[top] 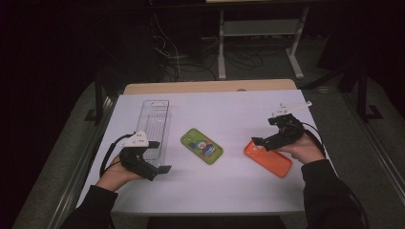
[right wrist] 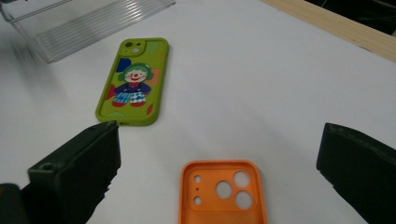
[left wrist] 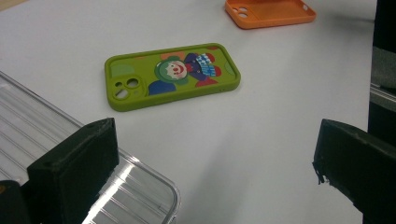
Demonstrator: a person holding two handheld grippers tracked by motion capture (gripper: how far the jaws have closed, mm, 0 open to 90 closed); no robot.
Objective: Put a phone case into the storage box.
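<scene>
White surface [top: 239, 191] | right gripper [top: 261, 141] jaws wide open, empty, over flat orange silicone phone case [right wrist: 223, 193] | left gripper [top: 160, 156] open, empty | risk: jaws skid on thin case edge.

Orange phone case [right wrist: 223, 195] is lying flat on the white table, hollow side up, camera cutouts pointing away from the right gripper [top: 268, 134]. It is sitting just ahead of and between that gripper's wide-apart jaws, untouched. Green phone case [right wrist: 133, 83] with clown print is lying flat farther ahead, left of it.
</scene>
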